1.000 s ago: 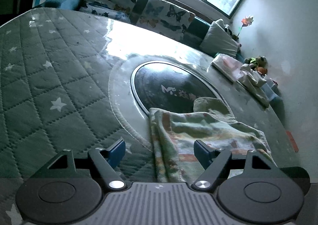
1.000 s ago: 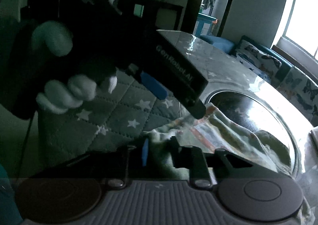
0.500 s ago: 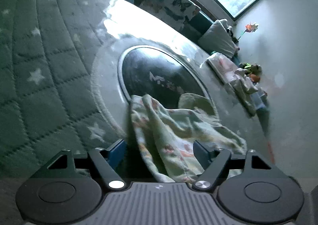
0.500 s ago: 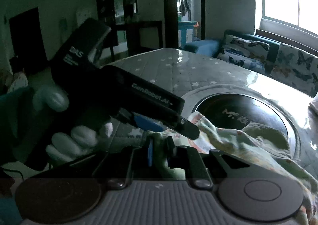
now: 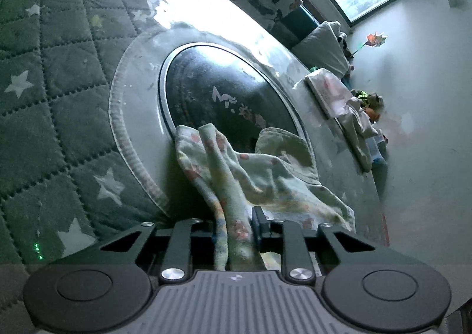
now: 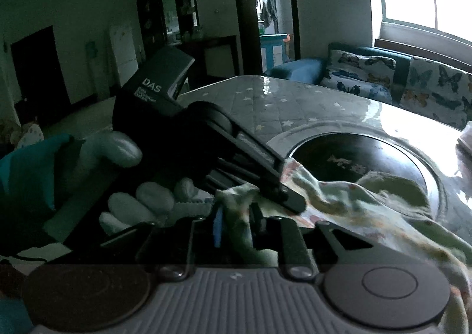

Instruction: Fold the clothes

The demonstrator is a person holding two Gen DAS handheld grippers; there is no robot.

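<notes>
Left gripper (image 5: 234, 229) now clamps cloth (image 5: 265, 174) — lifted

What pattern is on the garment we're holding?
Pale green garment with small pink-orange floral print; clearest in left wrist view.

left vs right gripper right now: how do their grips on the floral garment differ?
Left gripper pinches a long rolled strip of the floral garment that runs forward onto the table; right gripper clamps a short bunched tuft. The left gripper is seen from outside in the right wrist view, with its gloved left hand; the right gripper shows only its own fingers. Shared: both are shut on the same garment, close together at one edge.
</notes>
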